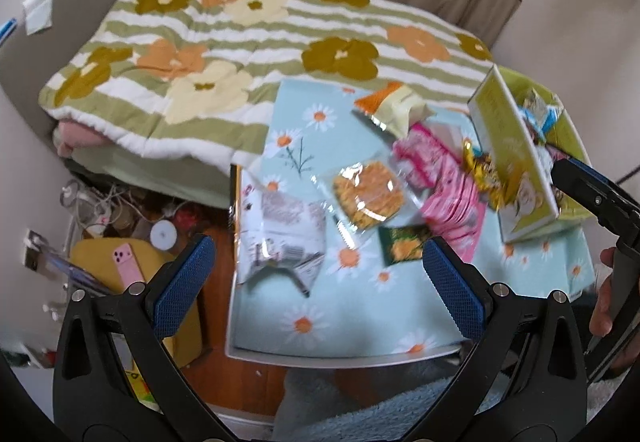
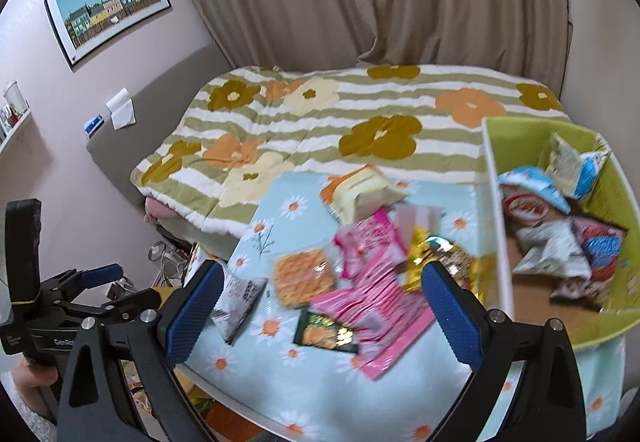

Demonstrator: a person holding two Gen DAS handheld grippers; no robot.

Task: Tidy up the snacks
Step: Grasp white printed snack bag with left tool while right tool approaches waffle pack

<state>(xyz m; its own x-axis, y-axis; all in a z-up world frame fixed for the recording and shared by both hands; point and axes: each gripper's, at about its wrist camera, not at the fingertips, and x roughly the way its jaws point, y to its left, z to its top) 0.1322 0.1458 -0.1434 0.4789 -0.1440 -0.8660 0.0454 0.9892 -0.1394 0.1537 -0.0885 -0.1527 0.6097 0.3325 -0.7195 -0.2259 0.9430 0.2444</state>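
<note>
Both our tools hang with fingers apart and empty: the right tool [image 2: 322,306] sits nearer the pink snack packet [image 2: 372,298], lying lengthwise toward the desk's [image 2: 320,390] near edge, left of the green box [image 2: 496,209]

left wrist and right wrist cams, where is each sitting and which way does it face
Left wrist: above the table's near edge, facing the loose snacks; its open left gripper frames them, right gripper at far right.
Right wrist: further right, over the green box; right gripper open, left gripper at left.
Shared: pink packet, flowered quilt.
</note>
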